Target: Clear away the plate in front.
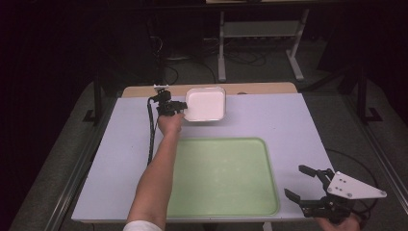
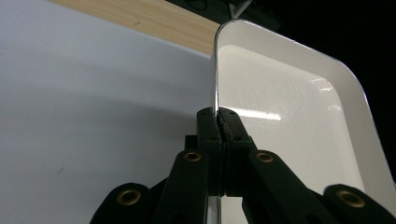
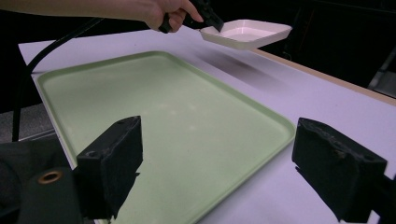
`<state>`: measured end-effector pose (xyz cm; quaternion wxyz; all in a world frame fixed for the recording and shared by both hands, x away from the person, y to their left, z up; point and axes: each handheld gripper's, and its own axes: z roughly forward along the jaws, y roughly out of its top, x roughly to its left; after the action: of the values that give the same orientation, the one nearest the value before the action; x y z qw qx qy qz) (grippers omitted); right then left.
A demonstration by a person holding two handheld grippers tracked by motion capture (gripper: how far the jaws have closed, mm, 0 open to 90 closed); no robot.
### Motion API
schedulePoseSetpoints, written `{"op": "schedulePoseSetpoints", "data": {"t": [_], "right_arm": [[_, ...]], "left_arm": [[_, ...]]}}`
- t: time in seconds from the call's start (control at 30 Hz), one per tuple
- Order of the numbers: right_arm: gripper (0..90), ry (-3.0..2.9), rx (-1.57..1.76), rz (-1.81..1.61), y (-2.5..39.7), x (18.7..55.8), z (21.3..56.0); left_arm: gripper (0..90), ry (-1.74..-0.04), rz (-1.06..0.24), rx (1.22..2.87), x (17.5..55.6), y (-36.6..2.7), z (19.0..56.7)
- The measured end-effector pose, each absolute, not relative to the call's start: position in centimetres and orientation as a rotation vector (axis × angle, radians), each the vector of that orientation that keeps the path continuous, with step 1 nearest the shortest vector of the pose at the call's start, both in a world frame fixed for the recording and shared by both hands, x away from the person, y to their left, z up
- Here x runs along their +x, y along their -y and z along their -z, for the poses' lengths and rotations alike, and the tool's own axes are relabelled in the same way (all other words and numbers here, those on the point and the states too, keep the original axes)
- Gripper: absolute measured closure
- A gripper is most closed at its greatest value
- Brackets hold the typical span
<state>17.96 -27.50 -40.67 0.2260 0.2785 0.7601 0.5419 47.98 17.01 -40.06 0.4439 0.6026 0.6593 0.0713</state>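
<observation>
A white square dish [image 1: 206, 103] hangs above the far middle of the table, its shadow cast on the surface below. My left gripper [image 1: 179, 106] is shut on the dish's left rim. In the left gripper view the two black jaws pinch the thin rim [image 2: 215, 93] of the white dish [image 2: 299, 116]. A pale green tray [image 1: 221, 175] lies flat at the front middle. My right gripper [image 1: 300, 182] stands open near the front right corner, nothing between its jaws. In the right gripper view the green tray [image 3: 154, 107] lies ahead, with the held dish [image 3: 245, 32] beyond it.
The table top [image 1: 293, 125] is pale lilac with a wooden strip [image 1: 260, 88] along its far edge. A black cable [image 1: 152, 130] trails from the left gripper along the forearm. Dark floor and white table legs [image 1: 222, 48] lie beyond.
</observation>
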Motion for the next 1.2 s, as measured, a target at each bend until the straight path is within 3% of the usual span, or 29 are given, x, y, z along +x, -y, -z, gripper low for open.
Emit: {"op": "schedulePoseSetpoints", "data": {"t": [1.2], "right_arm": [[13.6,-2.035,0.79,-1.506,27.9,17.9,40.3]], "left_arm": [[88.4,-1.581,-0.15,1.459,45.6,-17.8,38.1]]}}
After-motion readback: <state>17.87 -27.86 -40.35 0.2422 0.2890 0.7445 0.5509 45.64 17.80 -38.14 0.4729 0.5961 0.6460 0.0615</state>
